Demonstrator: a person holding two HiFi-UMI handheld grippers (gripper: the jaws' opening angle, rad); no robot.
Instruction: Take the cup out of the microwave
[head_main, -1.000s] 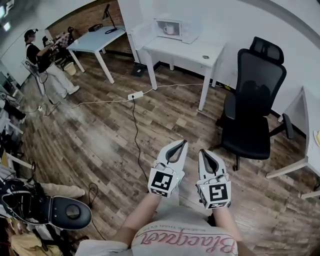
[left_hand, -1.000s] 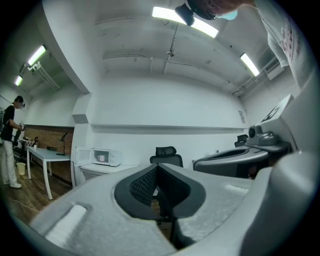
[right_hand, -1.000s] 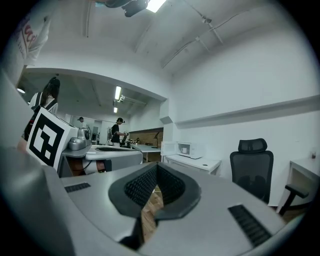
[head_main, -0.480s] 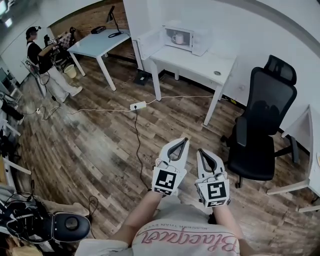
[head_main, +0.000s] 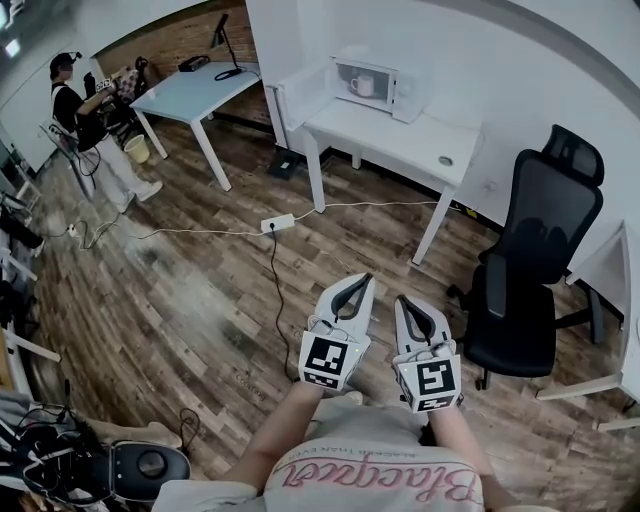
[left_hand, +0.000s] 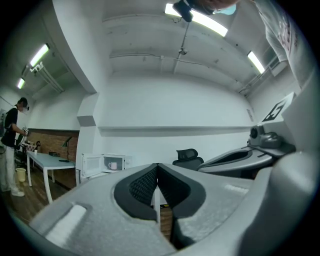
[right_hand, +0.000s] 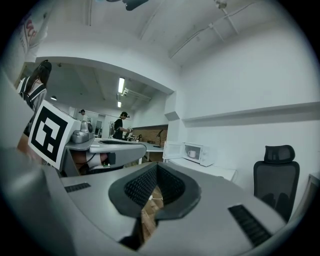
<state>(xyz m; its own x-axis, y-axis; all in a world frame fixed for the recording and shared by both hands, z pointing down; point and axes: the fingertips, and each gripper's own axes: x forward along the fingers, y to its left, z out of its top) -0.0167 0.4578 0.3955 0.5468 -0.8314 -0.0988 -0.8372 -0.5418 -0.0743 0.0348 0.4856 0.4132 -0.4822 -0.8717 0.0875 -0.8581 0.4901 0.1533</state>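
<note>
A: How is the cup (head_main: 362, 86) seen?

B: A pale mug with a handle is seen upright inside the microwave (head_main: 402, 92). The door (head_main: 300, 92) is swung open to the left, and the microwave is set on the white table (head_main: 400, 140).

A: And the grippers?

B: The left gripper (head_main: 360, 283) and right gripper (head_main: 404, 303) are held side by side, well apart from the table. Both pairs of jaws are closed and nothing is gripped.

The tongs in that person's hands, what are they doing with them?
A person holds tongs in each hand. The left tongs and the right tongs are both shut and empty. The cup sits inside the open microwave on the white desk across the room. The tongs are nowhere near it yet.
</note>
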